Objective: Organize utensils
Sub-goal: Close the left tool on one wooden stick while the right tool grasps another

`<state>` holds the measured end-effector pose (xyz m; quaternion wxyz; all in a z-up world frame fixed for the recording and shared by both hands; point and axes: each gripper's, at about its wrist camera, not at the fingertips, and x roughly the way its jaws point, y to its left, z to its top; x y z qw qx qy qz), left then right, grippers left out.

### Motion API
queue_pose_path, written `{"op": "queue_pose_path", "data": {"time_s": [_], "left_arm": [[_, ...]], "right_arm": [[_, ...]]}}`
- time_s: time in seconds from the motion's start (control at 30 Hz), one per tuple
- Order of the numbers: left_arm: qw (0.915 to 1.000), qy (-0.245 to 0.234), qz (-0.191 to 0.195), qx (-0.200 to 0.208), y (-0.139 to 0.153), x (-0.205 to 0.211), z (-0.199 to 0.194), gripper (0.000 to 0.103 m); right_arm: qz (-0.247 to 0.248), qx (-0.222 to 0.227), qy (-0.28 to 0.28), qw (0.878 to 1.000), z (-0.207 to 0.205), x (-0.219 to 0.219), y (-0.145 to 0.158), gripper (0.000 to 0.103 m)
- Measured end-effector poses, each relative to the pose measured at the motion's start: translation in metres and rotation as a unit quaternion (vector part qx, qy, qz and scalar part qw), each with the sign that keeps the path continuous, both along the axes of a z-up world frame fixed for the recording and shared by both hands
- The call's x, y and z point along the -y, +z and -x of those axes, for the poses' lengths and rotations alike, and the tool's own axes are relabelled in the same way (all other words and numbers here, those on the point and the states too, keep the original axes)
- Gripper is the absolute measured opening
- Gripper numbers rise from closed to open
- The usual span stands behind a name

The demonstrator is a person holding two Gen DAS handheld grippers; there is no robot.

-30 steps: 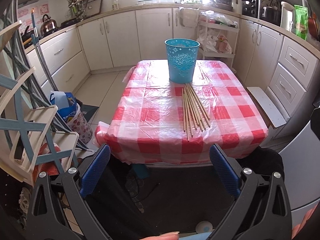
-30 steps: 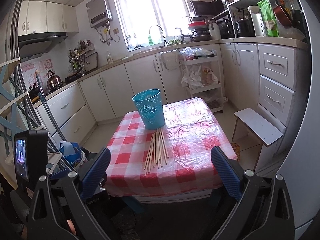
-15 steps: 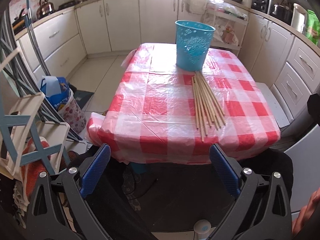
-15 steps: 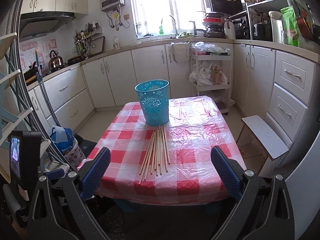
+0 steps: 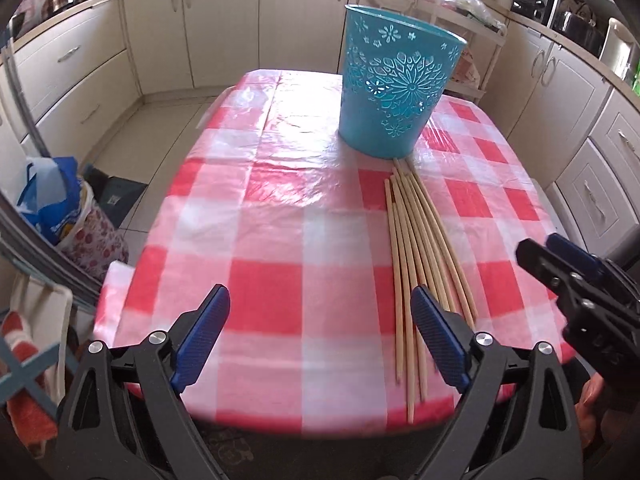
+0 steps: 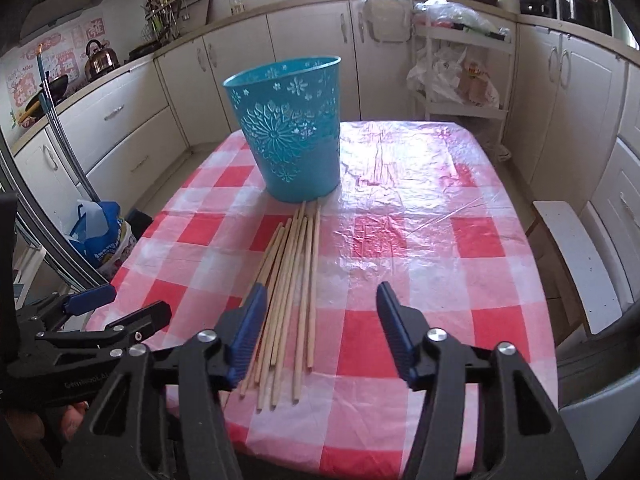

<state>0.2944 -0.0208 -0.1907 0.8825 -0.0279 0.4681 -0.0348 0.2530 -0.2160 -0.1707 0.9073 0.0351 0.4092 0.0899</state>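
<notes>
Several long wooden chopsticks [image 5: 420,248] lie in a loose bundle on the red and white checked tablecloth [image 5: 280,208], their far ends at the foot of a teal bucket [image 5: 394,88] that stands upright. My left gripper [image 5: 320,332] is open and empty over the table's near edge, its right finger by the bundle's near ends. My right gripper [image 6: 320,328] is open and empty, just right of the chopsticks [image 6: 288,292], with the bucket [image 6: 290,128] beyond. Each gripper shows in the other's view: the right gripper [image 5: 568,276], the left gripper [image 6: 108,320].
White kitchen cabinets [image 6: 304,60] run around the back and sides. A white stool [image 6: 576,264] stands right of the table. Bags [image 5: 60,208] and a folding rack [image 5: 24,320] stand on the floor at the left. A white trolley [image 6: 464,68] is behind.
Both grippers have moved forward to the table's near edge, so the chopsticks and bucket look much closer. Both stay open and empty.
</notes>
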Motion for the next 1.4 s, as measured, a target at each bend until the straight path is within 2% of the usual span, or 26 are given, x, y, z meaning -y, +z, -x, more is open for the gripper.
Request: {"op": "queue_pose_path", "data": {"time_s": [0.13, 0.27, 0.33, 0.43, 0.6, 0.73, 0.83, 0.93, 1.03, 1.2, 1.27, 1.33, 1.37, 1.4], "left_arm": [[0.9999, -0.005, -0.002, -0.012, -0.015, 0.009, -0.029, 0.088], [0.9998, -0.008, 0.001, -0.021, -0.027, 0.012, -0.049, 0.088], [0.9997, -0.009, 0.001, -0.023, -0.031, 0.012, -0.055, 0.088], [0.9996, -0.015, 0.001, -0.023, -0.034, 0.014, -0.059, 0.088], [0.9993, -0.025, -0.007, -0.026, -0.042, 0.021, -0.065, 0.088], [0.9987, -0.034, -0.030, -0.023, -0.049, 0.032, -0.068, 0.088], [0.9985, -0.039, -0.032, -0.021, -0.049, 0.036, -0.071, 0.088], [0.9976, -0.042, -0.051, -0.020, -0.051, 0.039, -0.075, 0.087], [0.9968, -0.048, -0.061, -0.015, -0.052, 0.035, -0.077, 0.085], [0.9967, -0.051, -0.058, -0.024, -0.048, 0.026, -0.090, 0.081], [0.9960, -0.058, -0.063, -0.026, -0.046, 0.028, -0.097, 0.077], [0.9947, -0.068, -0.072, -0.025, -0.046, 0.034, -0.103, 0.067], [0.9944, -0.079, -0.067, -0.024, -0.045, 0.036, -0.104, 0.060], [0.9939, -0.090, -0.060, -0.024, -0.044, 0.039, -0.106, 0.047]], "right_arm": [[0.012, -0.018, 0.023, 0.999, -0.038, -0.011, -0.017, 0.046], [0.017, -0.034, 0.022, 0.999, -0.067, -0.016, -0.032, 0.039], [0.014, -0.044, 0.024, 0.999, -0.077, -0.017, -0.038, 0.033], [0.021, -0.052, 0.029, 0.998, -0.089, -0.020, -0.045, 0.027], [0.035, -0.053, 0.025, 0.998, -0.096, -0.018, -0.053, 0.024], [0.045, -0.059, 0.031, 0.997, -0.094, -0.011, -0.057, 0.013], [0.052, -0.061, 0.046, 0.996, -0.092, -0.011, -0.057, 0.013], [0.056, -0.062, 0.055, 0.995, -0.092, -0.010, -0.057, 0.012], [0.033, -0.074, 0.059, 0.995, -0.094, -0.002, -0.057, 0.008], [0.013, -0.105, 0.071, 0.992, -0.111, -0.001, -0.056, 0.010], [0.020, -0.108, 0.078, 0.991, -0.117, -0.004, -0.055, 0.010], [0.049, -0.102, 0.086, 0.990, -0.117, -0.011, -0.055, 0.008], [0.060, -0.100, 0.088, 0.989, -0.116, -0.014, -0.055, 0.008], [0.062, -0.101, 0.088, 0.989, -0.115, -0.015, -0.055, 0.006]]}}
